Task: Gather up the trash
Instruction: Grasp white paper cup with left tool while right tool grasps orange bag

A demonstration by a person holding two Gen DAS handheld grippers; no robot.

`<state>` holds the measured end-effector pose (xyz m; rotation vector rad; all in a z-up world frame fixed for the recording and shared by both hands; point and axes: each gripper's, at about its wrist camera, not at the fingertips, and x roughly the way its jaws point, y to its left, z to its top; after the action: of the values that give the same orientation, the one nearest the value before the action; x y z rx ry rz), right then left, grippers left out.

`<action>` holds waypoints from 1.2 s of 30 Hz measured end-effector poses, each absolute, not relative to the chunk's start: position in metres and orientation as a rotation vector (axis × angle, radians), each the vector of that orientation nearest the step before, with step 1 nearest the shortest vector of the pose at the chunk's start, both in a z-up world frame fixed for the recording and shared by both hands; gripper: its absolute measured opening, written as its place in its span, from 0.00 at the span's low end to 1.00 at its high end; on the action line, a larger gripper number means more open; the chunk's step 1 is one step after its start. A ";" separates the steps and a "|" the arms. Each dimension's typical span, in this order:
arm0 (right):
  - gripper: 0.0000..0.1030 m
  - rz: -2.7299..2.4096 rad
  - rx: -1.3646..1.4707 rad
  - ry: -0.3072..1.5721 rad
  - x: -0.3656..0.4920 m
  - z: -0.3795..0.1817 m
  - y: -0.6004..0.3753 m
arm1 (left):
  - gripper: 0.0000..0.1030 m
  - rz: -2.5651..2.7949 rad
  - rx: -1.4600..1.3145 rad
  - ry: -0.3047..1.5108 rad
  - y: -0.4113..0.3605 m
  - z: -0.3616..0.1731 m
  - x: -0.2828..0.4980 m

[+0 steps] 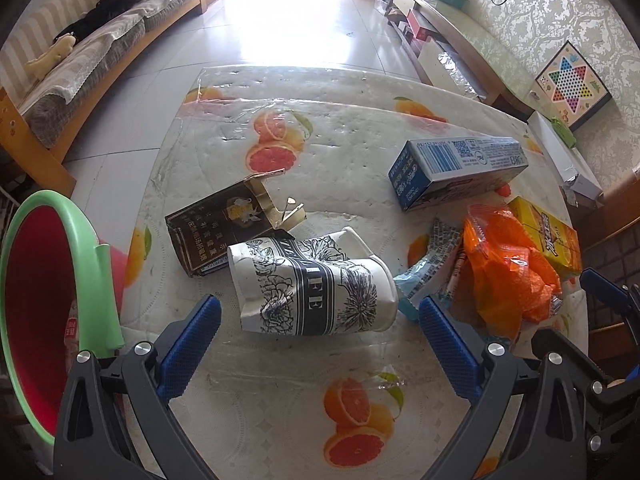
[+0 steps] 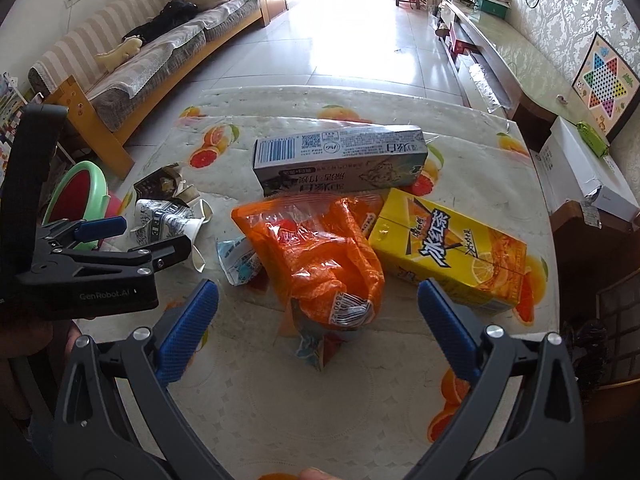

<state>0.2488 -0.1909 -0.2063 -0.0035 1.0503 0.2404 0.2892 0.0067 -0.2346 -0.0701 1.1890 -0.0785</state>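
Trash lies on a table with an orange-print cloth (image 1: 360,152). A crushed black-and-white paper cup (image 1: 312,284) lies just ahead of my open, empty left gripper (image 1: 320,312); the cup also shows in the right wrist view (image 2: 168,220). Behind it lies an opened dark cigarette pack (image 1: 216,232). My open, empty right gripper (image 2: 318,300) hovers at an orange plastic wrapper (image 2: 320,252), which also shows in the left wrist view (image 1: 508,264). A yellow tea carton (image 2: 448,248) and a blue toothpaste box (image 2: 340,164) lie beside it. A small blue wrapper (image 2: 240,260) lies left of the orange one.
A red bin with a green rim (image 1: 44,280) stands off the table's left edge, with some trash inside. A sofa (image 1: 80,52) runs along the left wall and a low cabinet (image 1: 480,40) along the right. The left gripper's body (image 2: 80,264) shows in the right wrist view.
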 end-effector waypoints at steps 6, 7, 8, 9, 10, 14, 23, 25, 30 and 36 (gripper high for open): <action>0.95 0.227 -0.001 1.062 0.261 -0.224 -0.186 | 0.92 -0.062 -0.063 1.199 0.006 -0.251 0.298; 0.95 0.225 0.001 1.066 0.264 -0.226 -0.186 | 0.92 -0.062 -0.063 1.203 0.006 -0.253 0.299; 0.95 0.225 0.000 1.067 0.265 -0.229 -0.185 | 0.92 -0.060 -0.062 1.208 0.006 -0.256 0.300; 0.95 0.226 -0.005 1.070 0.267 -0.230 -0.184 | 0.92 -0.058 -0.063 1.212 0.005 -0.258 0.301; 0.95 0.229 -0.011 1.070 0.269 -0.232 -0.182 | 0.92 -0.054 -0.061 1.212 0.005 -0.260 0.302; 0.77 0.221 -0.054 1.074 0.273 -0.238 -0.177 | 0.91 -0.050 -0.064 1.204 0.006 -0.263 0.302; 0.51 0.232 -0.076 1.085 0.273 -0.238 -0.177 | 0.82 -0.082 -0.055 1.203 0.005 -0.260 0.298; 0.49 0.238 -0.073 1.076 0.270 -0.235 -0.178 | 0.82 -0.087 -0.057 1.195 0.006 -0.257 0.294; 0.46 0.246 -0.077 1.048 0.261 -0.221 -0.179 | 0.82 -0.100 -0.063 1.165 0.011 -0.240 0.284; 0.46 0.245 -0.062 1.009 0.246 -0.199 -0.183 | 0.81 -0.102 -0.094 1.130 0.021 -0.217 0.270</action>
<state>0.2457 -0.1833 -0.1991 -0.0624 1.0085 0.2450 0.2704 0.0211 -0.2174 -0.0935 1.1301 -0.1016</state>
